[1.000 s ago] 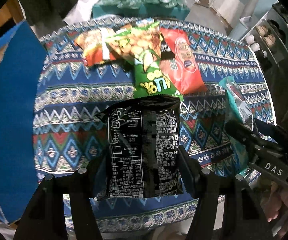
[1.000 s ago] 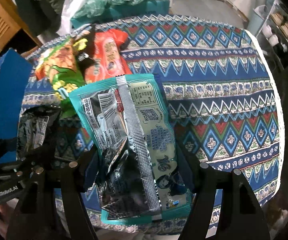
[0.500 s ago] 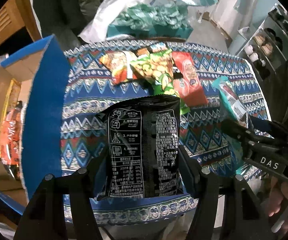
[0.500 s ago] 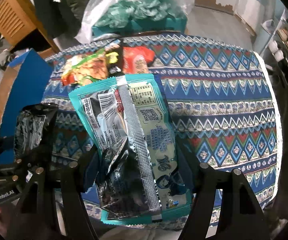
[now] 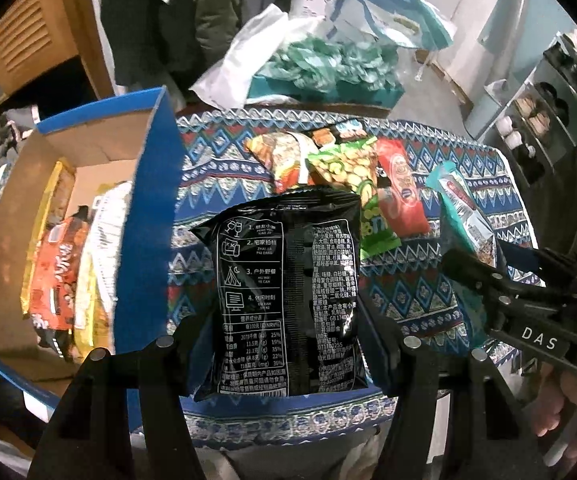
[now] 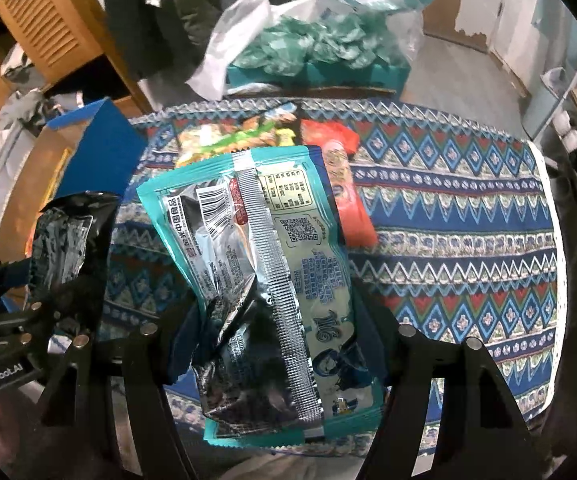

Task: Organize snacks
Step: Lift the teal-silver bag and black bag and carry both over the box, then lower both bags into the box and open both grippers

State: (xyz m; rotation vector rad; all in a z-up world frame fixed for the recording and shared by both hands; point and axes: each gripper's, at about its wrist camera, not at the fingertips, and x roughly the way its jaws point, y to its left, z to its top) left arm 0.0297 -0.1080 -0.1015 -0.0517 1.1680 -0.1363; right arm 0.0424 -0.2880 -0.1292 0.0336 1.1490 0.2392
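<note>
- L tool (image 5: 288, 344): matte black plastic fingers, round metal studs on top; clamped on black snack bag (image 5: 288, 296) at its lower sides. Bag held up off the surface, back face to cam.
- Black bag: glossy film, pillow shape, crimped serrated top edge, white print w/ icons + nutrition table.
- R tool (image 6: 284, 344): same black fingers, clamped on teal snack bag (image 6: 264, 292), also up off the surface.
- Teal bag: flat pouch, teal border, silver foil back, ribbed vertical centre seam, barcode + QR; foil creased and dented where the fingers squeeze it.
- Each tool shows at the edge of the other's view: R tool body at right of L view, a hand (image 5: 568, 408) under it; L tool w/ black bag at left of R view.
- Surface (image 5: 428, 304): woven-look cloth, blue/red/white zigzag and diamond bands, rounded front edge.
- Snack pile (image 5: 328, 164) at far side of the cloth: crinkly bags overlapping — orange, green w/ nut print, red bag (image 6: 344, 192) long and flat.
- Cardboard box (image 5: 144, 248) at left, just beside the surface: blue outside, raw brown inside, flaps up. Snack packs stand on edge in it — red/orange pack (image 5: 56, 276), yellow ones next to it.
- Behind the surface: teal box w/ crumpled green wrappers (image 5: 328, 64), white plastic bag beside it.
</note>
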